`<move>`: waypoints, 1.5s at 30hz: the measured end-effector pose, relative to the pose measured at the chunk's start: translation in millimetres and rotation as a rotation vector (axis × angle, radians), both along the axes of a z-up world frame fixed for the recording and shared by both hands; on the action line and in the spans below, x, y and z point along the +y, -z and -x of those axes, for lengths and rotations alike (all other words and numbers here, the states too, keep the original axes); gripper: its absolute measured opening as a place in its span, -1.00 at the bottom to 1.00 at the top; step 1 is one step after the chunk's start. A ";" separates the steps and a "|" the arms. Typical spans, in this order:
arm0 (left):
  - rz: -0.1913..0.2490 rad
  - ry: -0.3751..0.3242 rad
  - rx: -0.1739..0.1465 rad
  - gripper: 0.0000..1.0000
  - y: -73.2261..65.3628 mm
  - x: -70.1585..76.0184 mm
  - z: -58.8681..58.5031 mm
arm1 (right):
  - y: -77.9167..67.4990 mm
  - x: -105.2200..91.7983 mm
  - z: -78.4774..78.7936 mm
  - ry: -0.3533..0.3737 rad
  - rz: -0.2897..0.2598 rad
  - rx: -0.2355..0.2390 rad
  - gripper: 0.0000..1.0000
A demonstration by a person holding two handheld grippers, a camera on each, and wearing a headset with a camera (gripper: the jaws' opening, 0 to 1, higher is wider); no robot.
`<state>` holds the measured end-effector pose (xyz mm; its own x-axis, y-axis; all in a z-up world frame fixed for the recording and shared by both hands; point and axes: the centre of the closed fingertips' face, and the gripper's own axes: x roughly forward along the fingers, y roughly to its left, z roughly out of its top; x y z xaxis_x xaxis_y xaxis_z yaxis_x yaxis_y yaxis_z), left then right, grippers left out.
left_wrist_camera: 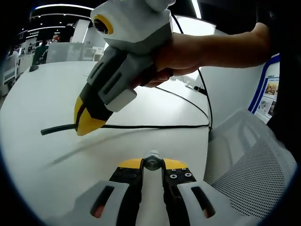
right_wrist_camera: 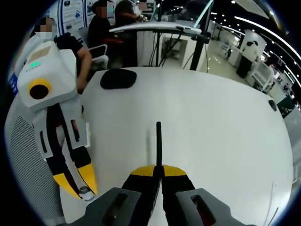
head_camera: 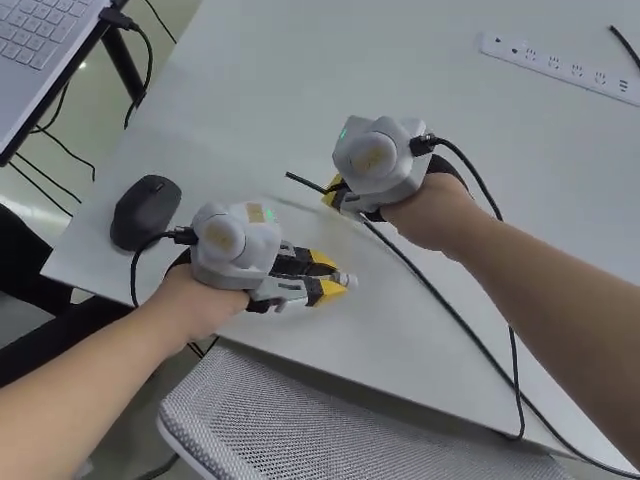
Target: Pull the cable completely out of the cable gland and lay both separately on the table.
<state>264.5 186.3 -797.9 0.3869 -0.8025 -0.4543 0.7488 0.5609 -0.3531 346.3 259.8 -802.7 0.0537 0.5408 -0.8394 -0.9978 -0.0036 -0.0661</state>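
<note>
My right gripper [head_camera: 330, 195] is shut on a thin black cable [head_camera: 300, 182], whose free end sticks out a short way past the yellow tips. In the right gripper view the cable [right_wrist_camera: 158, 141] rises straight from the closed jaws of that gripper [right_wrist_camera: 158, 170] above the white table [head_camera: 300, 80]. My left gripper [head_camera: 340, 283] sits nearer the front edge, shut on a small grey cable gland [left_wrist_camera: 152, 161]. Gland and cable are apart. The left gripper view has the right gripper [left_wrist_camera: 87, 126] ahead, with the cable [left_wrist_camera: 155, 126] trailing off to the right.
A black mouse [head_camera: 145, 210] lies at the table's left edge, with a laptop [head_camera: 45, 35] on a stand beyond it. A white power strip [head_camera: 560, 68] lies at the far right. A grey mesh chair [head_camera: 300, 420] is below the front edge. People sit in the background.
</note>
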 end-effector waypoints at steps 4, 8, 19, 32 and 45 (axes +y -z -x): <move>0.002 -0.010 0.000 -0.69 2.5 3.2 -2.0 | 5.7 2.9 3.8 -0.016 0.008 0.006 -1.00; -0.006 -0.009 0.002 -0.69 6.0 4.9 -3.2 | 11.7 3.6 5.8 -0.022 0.016 0.015 -1.00; -0.020 -0.009 -0.003 -0.69 8.5 6.5 -5.8 | 16.3 7.0 8.9 -0.004 0.006 0.049 -1.00; -0.058 0.015 -0.007 -0.69 14.5 5.8 -1.8 | 16.9 7.7 9.7 -0.004 -0.005 0.048 -0.99; -0.068 -0.002 -0.016 -0.65 12.7 8.2 -2.8 | 15.5 10.3 11.3 0.002 -0.008 0.046 -0.82</move>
<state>267.3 194.5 -810.6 0.3964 -0.7688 -0.5018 0.7528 0.5850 -0.3017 335.0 270.1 -818.2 0.0158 0.5471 -0.8369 -0.9998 -0.0017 -0.0199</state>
